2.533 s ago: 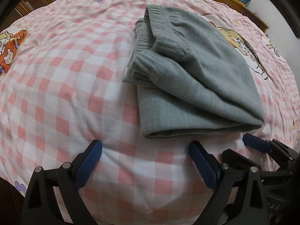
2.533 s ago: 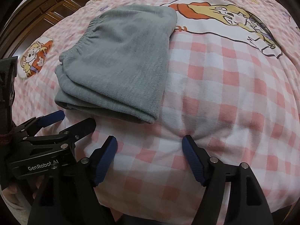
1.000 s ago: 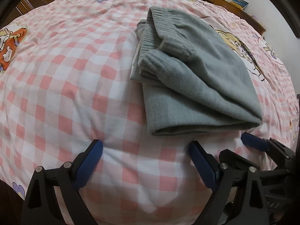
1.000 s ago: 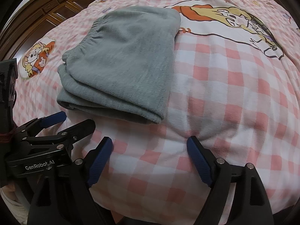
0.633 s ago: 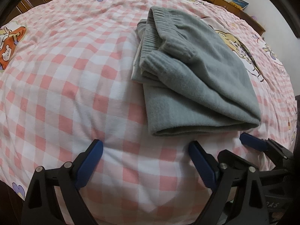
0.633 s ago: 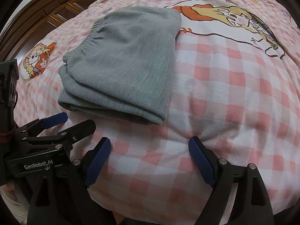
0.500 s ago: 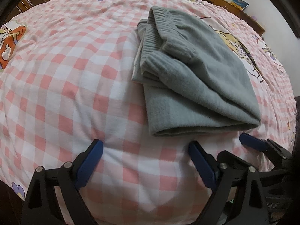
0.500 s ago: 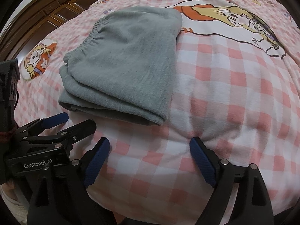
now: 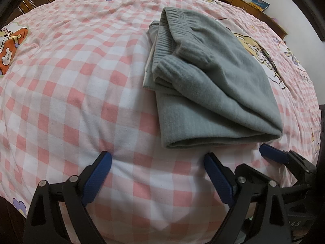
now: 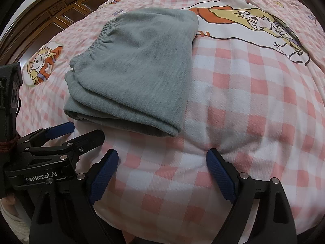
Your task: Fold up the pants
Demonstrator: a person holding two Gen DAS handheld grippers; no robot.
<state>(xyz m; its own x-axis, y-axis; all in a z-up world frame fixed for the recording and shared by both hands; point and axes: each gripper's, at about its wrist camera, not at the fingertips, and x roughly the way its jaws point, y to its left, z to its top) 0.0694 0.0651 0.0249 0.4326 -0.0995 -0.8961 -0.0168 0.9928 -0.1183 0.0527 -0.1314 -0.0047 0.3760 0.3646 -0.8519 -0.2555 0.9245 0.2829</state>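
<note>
Grey fleece pants (image 9: 205, 85) lie folded into a compact stack on the pink checked bedspread (image 9: 71, 85). Their ribbed waistband faces left in the left wrist view. In the right wrist view the same pants (image 10: 138, 69) sit left of centre. My left gripper (image 9: 157, 162) is open, its blue pads resting on the bedspread just in front of the stack's near folded edge. My right gripper (image 10: 162, 159) is open too, empty, on the bedspread near the stack's right corner. Each gripper shows at the edge of the other's view, the two side by side.
Cartoon prints mark the bedspread, a large one (image 10: 254, 26) right of the pants. A dark wooden headboard or cabinet (image 10: 50, 14) stands beyond the bed at the left. A wooden ledge with a book (image 9: 260, 3) runs along the far wall.
Almost nothing has shifted. Both grippers stay open on the bedspread, and the views have drifted slightly, with the pants still folded in the same place.
</note>
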